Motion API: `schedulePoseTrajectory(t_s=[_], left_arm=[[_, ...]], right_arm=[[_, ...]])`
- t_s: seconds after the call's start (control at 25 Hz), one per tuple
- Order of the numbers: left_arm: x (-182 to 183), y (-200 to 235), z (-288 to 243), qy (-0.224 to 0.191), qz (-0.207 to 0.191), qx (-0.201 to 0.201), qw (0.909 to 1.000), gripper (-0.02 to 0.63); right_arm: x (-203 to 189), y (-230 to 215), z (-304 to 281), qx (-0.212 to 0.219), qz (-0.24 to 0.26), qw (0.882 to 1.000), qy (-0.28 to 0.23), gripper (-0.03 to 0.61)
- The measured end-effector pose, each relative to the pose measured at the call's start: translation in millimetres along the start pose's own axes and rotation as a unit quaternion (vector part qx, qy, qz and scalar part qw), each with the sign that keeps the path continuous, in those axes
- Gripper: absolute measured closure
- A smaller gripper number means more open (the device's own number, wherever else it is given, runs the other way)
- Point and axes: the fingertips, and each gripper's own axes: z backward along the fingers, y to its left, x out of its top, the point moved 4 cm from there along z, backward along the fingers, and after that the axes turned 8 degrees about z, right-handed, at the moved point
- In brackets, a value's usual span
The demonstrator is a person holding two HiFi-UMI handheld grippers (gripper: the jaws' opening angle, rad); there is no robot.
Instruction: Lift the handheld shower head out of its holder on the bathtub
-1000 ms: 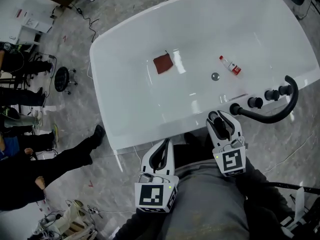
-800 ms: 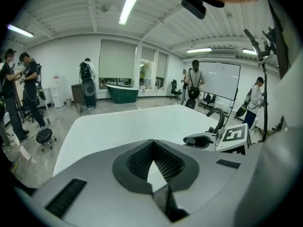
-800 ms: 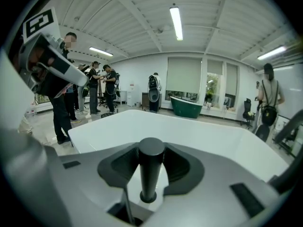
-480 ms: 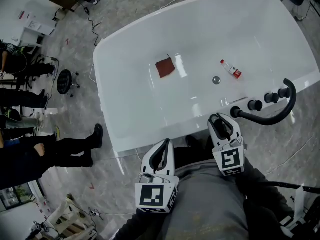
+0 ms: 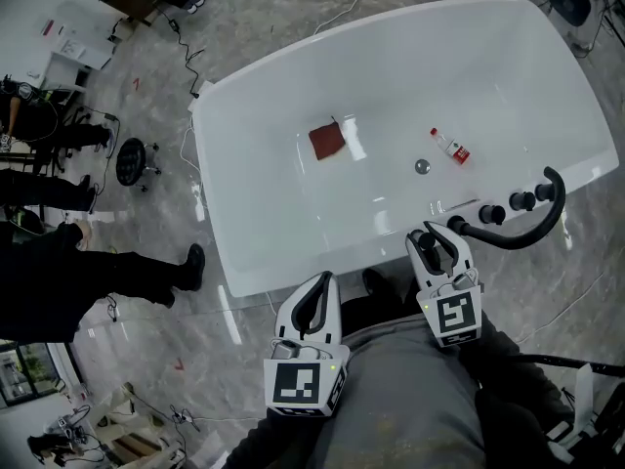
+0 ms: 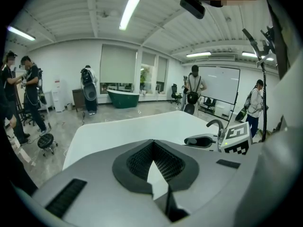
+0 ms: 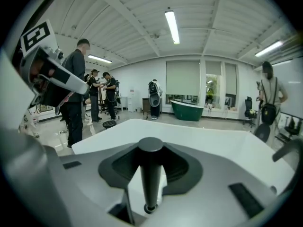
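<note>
Two grippers are held side by side at the near rim of the white bathtub (image 5: 244, 164).

Edges: the rim is seen running slantwise from lower left to upper right. The left gripper (image 5: 320, 283) is placed just outside it, over the grey floor (image 5: 254, 27). The right gripper (image 5: 432, 237) is placed at its lip. Three black knobs (image 5: 491, 214) are set on the rim just right of the right gripper. A curved black tube (image 5: 493, 241) is looped outside the rim, from beside that gripper to past the last knob.

Room: a red cloth (image 5: 327, 141), a small bottle (image 5: 451, 147) and the drain (image 5: 422, 166) are seen inside the tub, all well apart from both grippers. People (image 5: 59, 281) and a stool (image 5: 130, 159) are noted on the floor at far left.

Left gripper: the tips are brought together, with nothing between them.

Right gripper: the jaws have just been closing and are clamped on the shower head (image 7: 150, 174), which is held lengthwise between them, at the near rim beside the knobs. It is seen as a slim, matt black rod, widened to a flat round end at the jaw tips and ringed at its near end. The holder cannot be made out.
</note>
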Motion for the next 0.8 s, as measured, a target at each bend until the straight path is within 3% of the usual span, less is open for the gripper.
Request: schedulePoseTrajectory(t_s=[0.6, 0.8], left_arm=[[72, -21, 32, -0.092, 0.008, -0.01, 0.9956, 0.611], [81, -23, 43, -0.117, 0.005, -0.01, 0.9931, 0.611]], right_arm=[[122, -17, 57, 0.056, 0.016, 0.996, -0.066, 0.44], [136, -13, 64, 0.064, 0.026, 0.994, -0.079, 0.44]])
